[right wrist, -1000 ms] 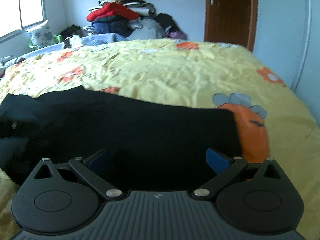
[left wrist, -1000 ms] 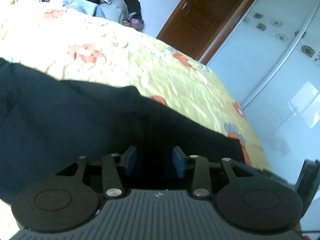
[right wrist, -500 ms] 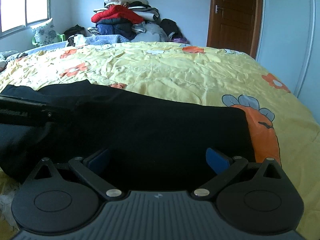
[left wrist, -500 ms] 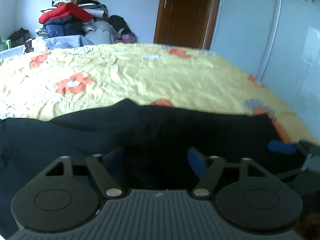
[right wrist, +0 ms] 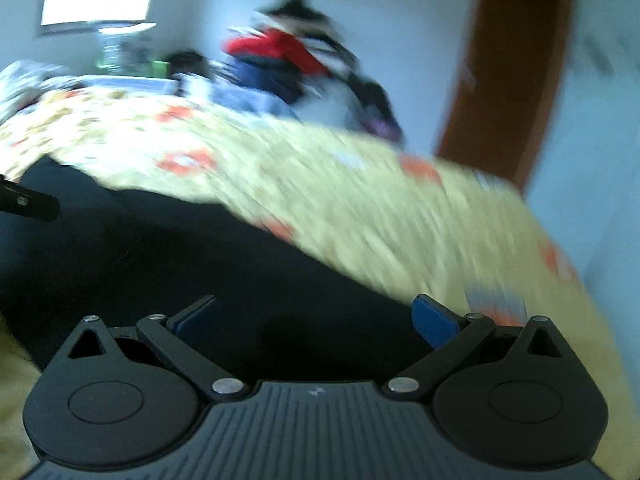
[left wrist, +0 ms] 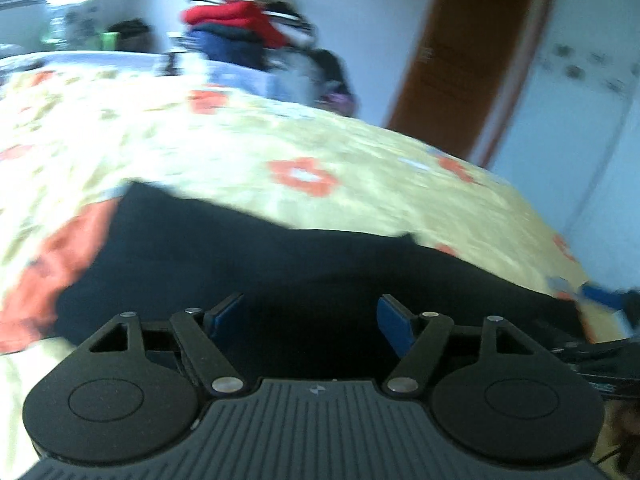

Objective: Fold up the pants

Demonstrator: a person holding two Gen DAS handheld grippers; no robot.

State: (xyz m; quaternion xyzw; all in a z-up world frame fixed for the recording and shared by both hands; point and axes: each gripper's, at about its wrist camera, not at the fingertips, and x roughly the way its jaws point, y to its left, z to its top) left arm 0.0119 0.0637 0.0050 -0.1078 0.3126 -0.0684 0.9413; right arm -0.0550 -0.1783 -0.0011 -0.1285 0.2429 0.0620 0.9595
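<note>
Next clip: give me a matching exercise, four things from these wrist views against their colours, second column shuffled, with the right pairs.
Things:
1. pants
2. bedspread
3. door
4. gripper pads

Colours:
A. brown
B. blue
C. black
D. yellow with orange flowers

Pairs: 1-C, 2-D, 3-A, 4-B
</note>
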